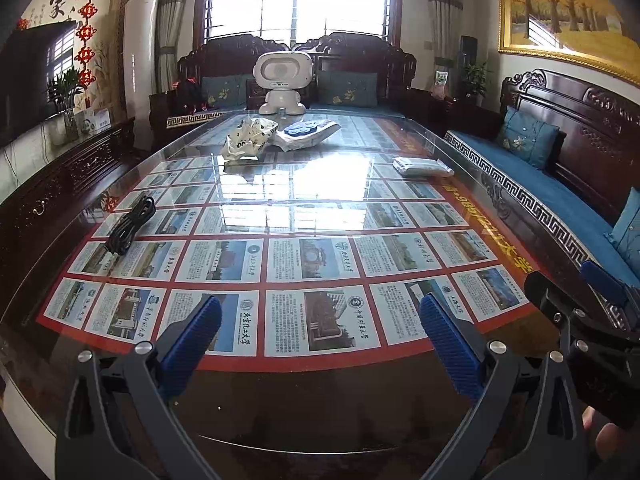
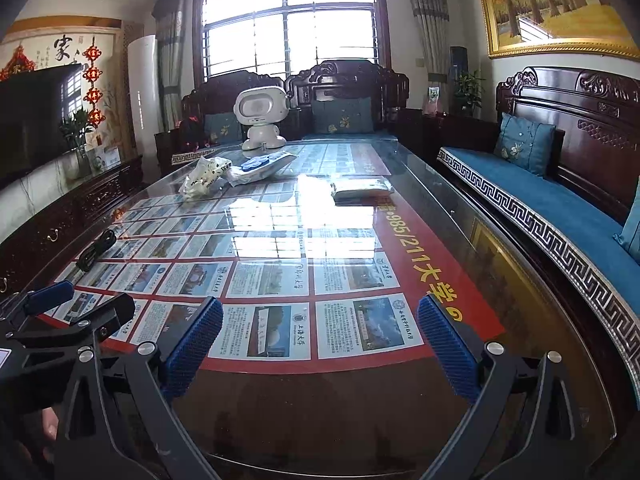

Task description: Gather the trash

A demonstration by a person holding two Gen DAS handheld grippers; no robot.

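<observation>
Both wrist views look down the table from its near end toward the window; left camera sits left, views overlapping.

Blue ribbed tool pads, a red-bordered poster (yellow lettering), a white robot toy, blue sofa cushions

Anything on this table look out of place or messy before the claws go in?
Yes. A crumpled wrapper and a flattened white-and-blue bag lie loose in front of the toy robot; a white packet sits alone toward the right edge; a coiled black cable lies left. No spills.
</observation>
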